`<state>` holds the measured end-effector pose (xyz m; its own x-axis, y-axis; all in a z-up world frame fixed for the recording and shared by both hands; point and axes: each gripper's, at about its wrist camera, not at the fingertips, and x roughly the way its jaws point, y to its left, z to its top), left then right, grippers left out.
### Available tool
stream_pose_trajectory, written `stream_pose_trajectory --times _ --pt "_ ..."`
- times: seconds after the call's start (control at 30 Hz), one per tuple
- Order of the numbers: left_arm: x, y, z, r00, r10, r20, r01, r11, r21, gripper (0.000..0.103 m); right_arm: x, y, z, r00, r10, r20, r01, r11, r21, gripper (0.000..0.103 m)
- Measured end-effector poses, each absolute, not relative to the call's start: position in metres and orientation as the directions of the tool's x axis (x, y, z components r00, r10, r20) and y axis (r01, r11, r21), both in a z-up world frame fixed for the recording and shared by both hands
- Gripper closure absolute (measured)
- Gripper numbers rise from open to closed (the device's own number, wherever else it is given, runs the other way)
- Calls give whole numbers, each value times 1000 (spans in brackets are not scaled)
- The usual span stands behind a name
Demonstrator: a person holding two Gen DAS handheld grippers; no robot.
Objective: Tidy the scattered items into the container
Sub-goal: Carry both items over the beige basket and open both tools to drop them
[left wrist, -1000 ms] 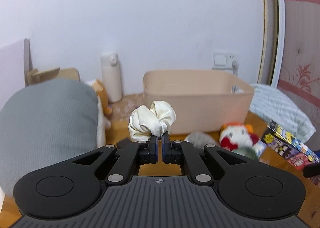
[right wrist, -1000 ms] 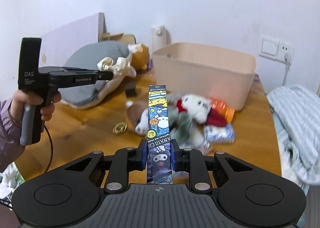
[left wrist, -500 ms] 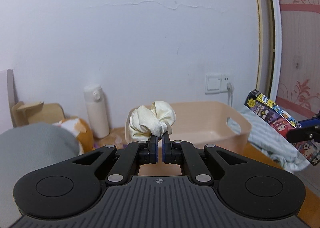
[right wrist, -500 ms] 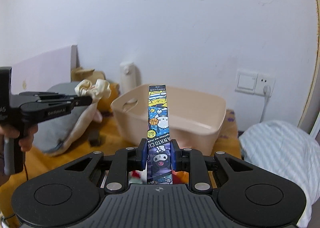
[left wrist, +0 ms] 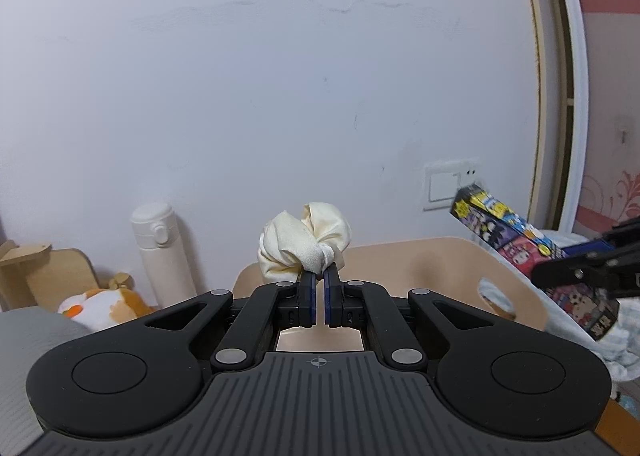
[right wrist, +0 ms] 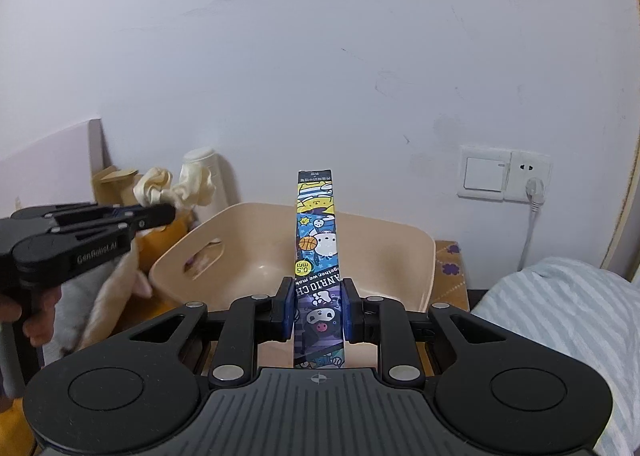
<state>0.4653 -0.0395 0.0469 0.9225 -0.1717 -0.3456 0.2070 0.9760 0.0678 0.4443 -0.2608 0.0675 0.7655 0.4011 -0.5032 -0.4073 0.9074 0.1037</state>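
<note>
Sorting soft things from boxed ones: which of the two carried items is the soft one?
The cream fabric scrunchie, pinched by the left gripper. The right gripper clamps a stiff, long cartoon-printed box.

A wooden table (right wrist: 450, 276) against a white wall carries a beige plastic container (right wrist: 416, 256), a white flask (left wrist: 162, 252), an orange-and-white plush toy (left wrist: 104, 302) and a grey cushion (left wrist: 24, 340).

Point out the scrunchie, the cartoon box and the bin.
scrunchie (left wrist: 304, 246): left wrist view, middle of the bunched cream fabric.
cartoon box (right wrist: 318, 252): right wrist view, printed narrow side above the fingers.
bin (right wrist: 424, 268): right wrist view, right wall below the rim.
</note>
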Motion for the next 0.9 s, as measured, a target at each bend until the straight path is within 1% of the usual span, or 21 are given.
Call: stream_pose_trajectory --times 0.23,0.5,0.83,0.9 --pt "499 -43 29 898 -153 -412 190 980 51 100 501 -254 59 753 398 -524 -380 913 148 82" --pt "518 -48 5 866 -144 -480 203 976 73 100 543 -238 25 696 365 -619 -365 921 133 82" --pt "519 -53 -8 844 -157 -513 236 967 91 100 546 -227 4 671 328 -666 -359 928 95 82" --pt "518 -52 -8 837 -172 -519 245 967 75 99 543 -228 5 673 320 -667 -355 931 88 69"
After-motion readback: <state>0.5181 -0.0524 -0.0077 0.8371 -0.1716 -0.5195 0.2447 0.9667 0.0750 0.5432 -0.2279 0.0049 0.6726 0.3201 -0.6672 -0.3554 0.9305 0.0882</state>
